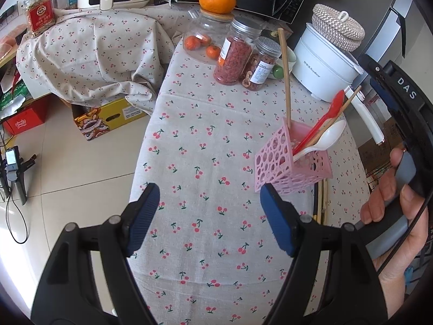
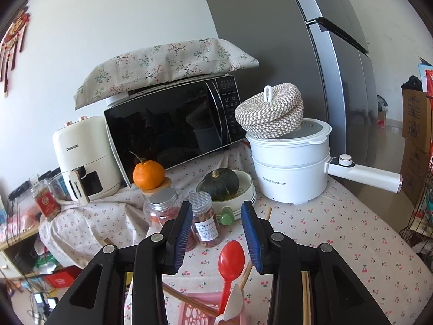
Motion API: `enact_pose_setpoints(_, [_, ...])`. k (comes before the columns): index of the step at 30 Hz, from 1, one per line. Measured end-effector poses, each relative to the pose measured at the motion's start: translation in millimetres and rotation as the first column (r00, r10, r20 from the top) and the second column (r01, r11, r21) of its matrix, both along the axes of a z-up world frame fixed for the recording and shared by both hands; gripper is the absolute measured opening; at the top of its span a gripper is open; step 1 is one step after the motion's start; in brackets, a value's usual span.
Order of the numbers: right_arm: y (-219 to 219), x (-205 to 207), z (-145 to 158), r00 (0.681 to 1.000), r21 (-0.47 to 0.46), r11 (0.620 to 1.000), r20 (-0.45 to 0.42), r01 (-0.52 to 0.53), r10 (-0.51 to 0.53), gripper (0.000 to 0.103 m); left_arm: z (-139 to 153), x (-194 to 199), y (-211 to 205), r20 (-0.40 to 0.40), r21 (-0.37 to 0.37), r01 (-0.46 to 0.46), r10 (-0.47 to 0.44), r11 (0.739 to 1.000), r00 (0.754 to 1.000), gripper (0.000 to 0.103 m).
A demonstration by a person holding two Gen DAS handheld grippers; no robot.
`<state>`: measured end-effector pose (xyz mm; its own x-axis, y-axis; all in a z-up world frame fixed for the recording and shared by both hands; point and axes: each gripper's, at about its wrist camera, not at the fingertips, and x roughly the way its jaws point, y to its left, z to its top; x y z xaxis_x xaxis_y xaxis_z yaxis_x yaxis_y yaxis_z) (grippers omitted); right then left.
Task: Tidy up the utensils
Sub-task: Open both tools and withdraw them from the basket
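Observation:
A pink perforated utensil holder [image 1: 289,159] stands on the cherry-print tablecloth [image 1: 205,146], holding a red spoon [image 1: 324,119], a white spoon [image 1: 324,138] and wooden chopsticks [image 1: 285,75]. My left gripper [image 1: 208,216] is open and empty, just in front and left of the holder. In the right wrist view my right gripper [image 2: 216,233] is open and empty, above the holder [image 2: 200,311], with the red spoon [image 2: 230,265] and white spoon [image 2: 235,300] standing between its fingers. More chopsticks [image 1: 322,200] lie on the table beside the holder.
Behind stand jars of dried food [image 1: 238,51], a glass jar with an orange on top [image 1: 216,0], a white electric pot [image 2: 292,165] with a woven lid, a bowl with a green squash [image 2: 222,184], a microwave [image 2: 173,127] and an air fryer [image 2: 86,157]. The table's left edge drops to the floor [image 1: 67,168].

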<state>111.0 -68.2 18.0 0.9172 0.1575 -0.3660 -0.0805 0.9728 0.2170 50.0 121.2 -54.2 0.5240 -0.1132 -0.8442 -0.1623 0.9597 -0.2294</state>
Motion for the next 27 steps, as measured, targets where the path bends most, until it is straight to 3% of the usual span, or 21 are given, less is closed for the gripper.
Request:
enact_pose_setpoints(6, [-36,-19,19,0.998,0.027,1.000,-0.059,-0.014,0.015,0.052,5,-4,-13,0.004,0.001,0.022,-0.022,1.000,1.000,0.080])
enact_pose_setpoints(11, [-78,-24,19,0.979,0.047,0.999,-0.205,-0.006,0.016,0.057,7,-8,-32,-0.007,-0.019,0.044,-0.044,0.999,0.999,0.081])
enact_pose_setpoints(14, [-101,-26,12,0.959,0.045,0.999,-0.283,0.016,-0.003,0.060,12,-8,-46,0.007,0.005,0.071,-0.071,0.997,0.997,0.081])
enact_pose_setpoints(19, [-126,-30,-2,0.921,-0.004,1.000,-0.389,-0.012,0.010,0.065,17,-10,-64,0.021,0.038,0.094,-0.095,0.995,0.995,0.087])
enact_pose_setpoints(27, [-157,-38,-21,0.882,-0.103,0.994,-0.470,-0.033,-0.019,0.073,16,-11,-76,0.041,0.082,0.100,-0.104,0.992,0.994,0.101])
